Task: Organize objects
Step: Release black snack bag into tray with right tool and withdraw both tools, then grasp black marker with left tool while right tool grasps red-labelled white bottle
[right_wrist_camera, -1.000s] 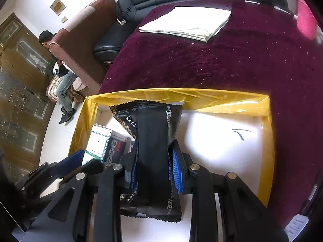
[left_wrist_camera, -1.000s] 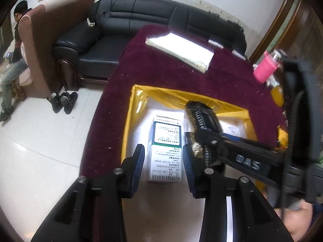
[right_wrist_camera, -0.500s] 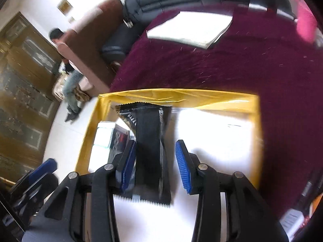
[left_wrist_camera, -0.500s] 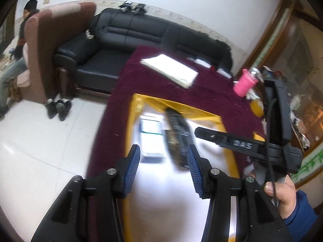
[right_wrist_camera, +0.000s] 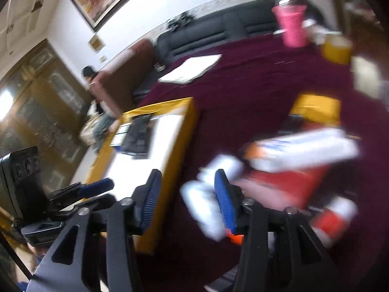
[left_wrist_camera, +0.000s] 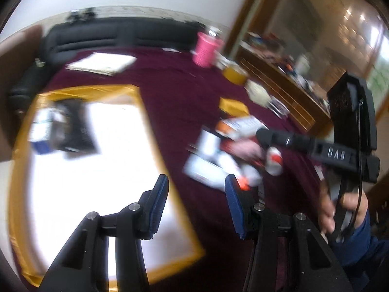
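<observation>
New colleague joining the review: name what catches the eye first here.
The yellow-rimmed tray with its bright white floor dominates the left of the maroon tablecloth, a black packet lying at its far end. To its right sits a blurred heap of white and red packages. A pink cup stands far back.

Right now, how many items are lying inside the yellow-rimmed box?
2 that I can make out. A black packet lies in the far left corner of the box, and a white carton sits to its left. Motion blur could hide others.
</observation>
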The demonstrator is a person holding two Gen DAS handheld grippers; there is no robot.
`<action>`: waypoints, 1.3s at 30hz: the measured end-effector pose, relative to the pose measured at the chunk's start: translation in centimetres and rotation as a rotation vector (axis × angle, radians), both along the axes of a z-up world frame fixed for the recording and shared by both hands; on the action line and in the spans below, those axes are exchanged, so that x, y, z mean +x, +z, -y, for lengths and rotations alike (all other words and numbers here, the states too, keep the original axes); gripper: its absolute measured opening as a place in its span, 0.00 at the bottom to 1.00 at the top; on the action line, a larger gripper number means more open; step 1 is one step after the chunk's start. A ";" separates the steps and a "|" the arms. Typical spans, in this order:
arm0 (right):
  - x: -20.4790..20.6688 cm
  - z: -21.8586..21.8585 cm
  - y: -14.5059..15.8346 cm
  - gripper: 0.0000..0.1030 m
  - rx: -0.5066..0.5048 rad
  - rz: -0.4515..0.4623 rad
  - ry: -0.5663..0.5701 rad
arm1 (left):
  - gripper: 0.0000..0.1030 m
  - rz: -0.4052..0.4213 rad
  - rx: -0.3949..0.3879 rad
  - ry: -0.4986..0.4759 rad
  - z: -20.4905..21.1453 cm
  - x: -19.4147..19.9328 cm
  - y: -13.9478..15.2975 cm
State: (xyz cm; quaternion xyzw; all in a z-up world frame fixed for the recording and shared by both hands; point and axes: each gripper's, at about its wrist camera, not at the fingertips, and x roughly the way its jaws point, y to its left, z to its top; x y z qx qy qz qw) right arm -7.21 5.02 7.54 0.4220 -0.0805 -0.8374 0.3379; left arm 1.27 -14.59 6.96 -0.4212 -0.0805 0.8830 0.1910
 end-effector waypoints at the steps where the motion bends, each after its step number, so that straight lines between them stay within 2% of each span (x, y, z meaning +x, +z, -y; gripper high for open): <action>1: 0.4 -1.7 0.0 0.49 0.004 -0.015 -0.028 | 0.42 0.017 -0.010 -0.035 -1.5 0.2 -0.4; 6: 1.8 -8.6 -1.3 0.49 0.000 -0.032 -0.119 | 0.42 0.059 -0.088 -0.193 -9.0 1.6 -2.4; 13: 1.1 -12.5 -3.8 0.49 -0.021 0.027 -0.182 | 0.40 0.111 -0.194 -0.224 -14.1 0.9 -4.4; 15: 0.6 -13.4 -4.2 0.49 -0.005 0.038 -0.195 | 0.35 0.115 -0.229 -0.235 -15.5 0.2 -5.0; 16: 0.4 -13.6 -4.3 0.49 -0.003 0.043 -0.202 | 0.27 0.120 -0.244 -0.237 -16.1 -0.3 -5.3; 18: 0.0 -14.4 -4.8 0.49 0.001 0.068 -0.217 | 0.22 0.114 -0.276 -0.218 -17.1 -1.4 -5.7; 20: -0.3 -15.1 -5.1 0.49 -0.025 0.097 -0.222 | 0.12 0.101 -0.295 -0.207 -17.9 -2.0 -5.6; 25: -1.1 -14.6 -5.8 0.49 -0.032 0.177 -0.227 | 0.12 0.078 -0.301 -0.201 -17.7 -0.9 -5.6; 28: -1.5 -13.9 -6.4 0.49 -0.016 0.216 -0.234 | 0.12 0.086 -0.271 -0.200 -16.5 0.4 -5.8; 34: -2.4 -10.8 -7.5 0.48 0.082 0.199 -0.227 | 0.12 0.086 -0.251 -0.196 -15.0 1.6 -6.0; 36: -2.5 -10.3 -8.0 0.36 0.116 0.174 -0.239 | 0.12 0.082 -0.249 -0.198 -15.1 1.5 -6.0; 39: -2.2 -10.4 -7.9 0.34 0.147 0.144 -0.224 | 0.12 0.084 -0.215 -0.197 -15.0 0.7 -6.1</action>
